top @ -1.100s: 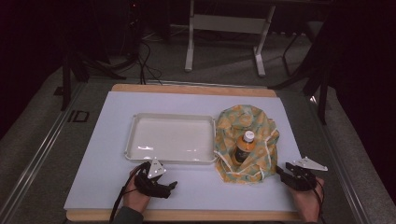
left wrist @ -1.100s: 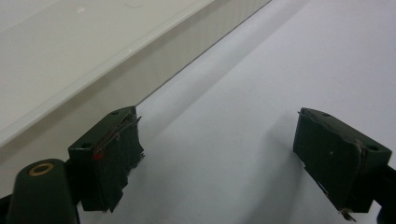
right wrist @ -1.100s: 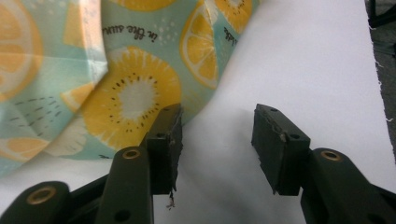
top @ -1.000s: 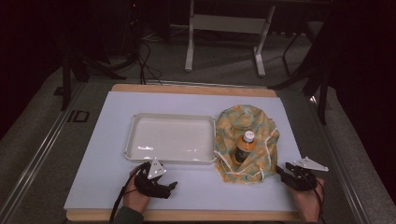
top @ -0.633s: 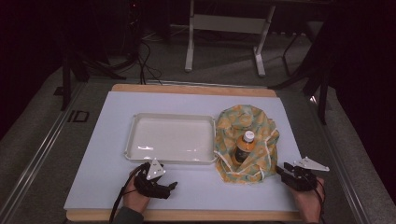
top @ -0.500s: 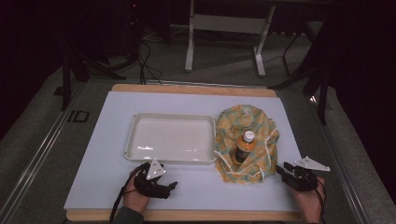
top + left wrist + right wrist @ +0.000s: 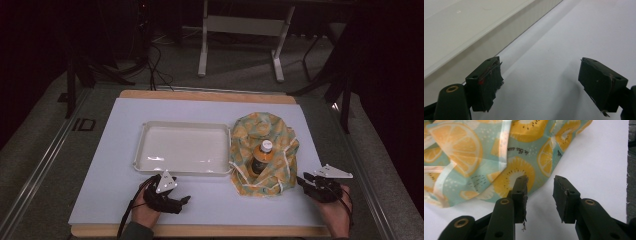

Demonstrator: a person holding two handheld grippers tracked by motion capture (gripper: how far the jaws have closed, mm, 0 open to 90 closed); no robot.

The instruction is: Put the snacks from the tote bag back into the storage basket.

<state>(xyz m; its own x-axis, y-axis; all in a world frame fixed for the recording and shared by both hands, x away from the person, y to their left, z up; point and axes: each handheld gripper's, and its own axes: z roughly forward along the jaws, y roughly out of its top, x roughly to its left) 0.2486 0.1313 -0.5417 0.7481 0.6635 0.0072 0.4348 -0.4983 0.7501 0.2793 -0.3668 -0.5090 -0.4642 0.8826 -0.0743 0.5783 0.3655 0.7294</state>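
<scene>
Your right gripper (image 7: 304, 181) has crept a little closer to the fruit-print cloth bag (image 7: 264, 150) over the last second, and in the right gripper view its jaws stand parted with nothing between them, the near hem of the bag (image 7: 506, 167) just beyond their tips; I'd read that as the approach to pinch the fabric, not yet a grasp. Your left gripper (image 7: 184, 200) has barely shifted: it rests on the mat near the front edge, jaws spread wide and empty, with the wall of the white tray (image 7: 506, 32) just beside one jaw. The bottle (image 7: 261, 156) with the orange-brown contents and pale cap stands inside the bag, the cloth slumped open around it, so the cloth likely has to be drawn away before the bottle comes free. The tray (image 7: 145, 150) sits empty, its right rim touching the bag. All of it lies on a white mat (image 7: 210, 107) over a wooden board (image 7: 200, 94). Beyond, grey carpet (image 7: 240, 65), loose cables (image 7: 155, 65) and a white stand's legs (image 7: 240, 45) fade into darkness.
</scene>
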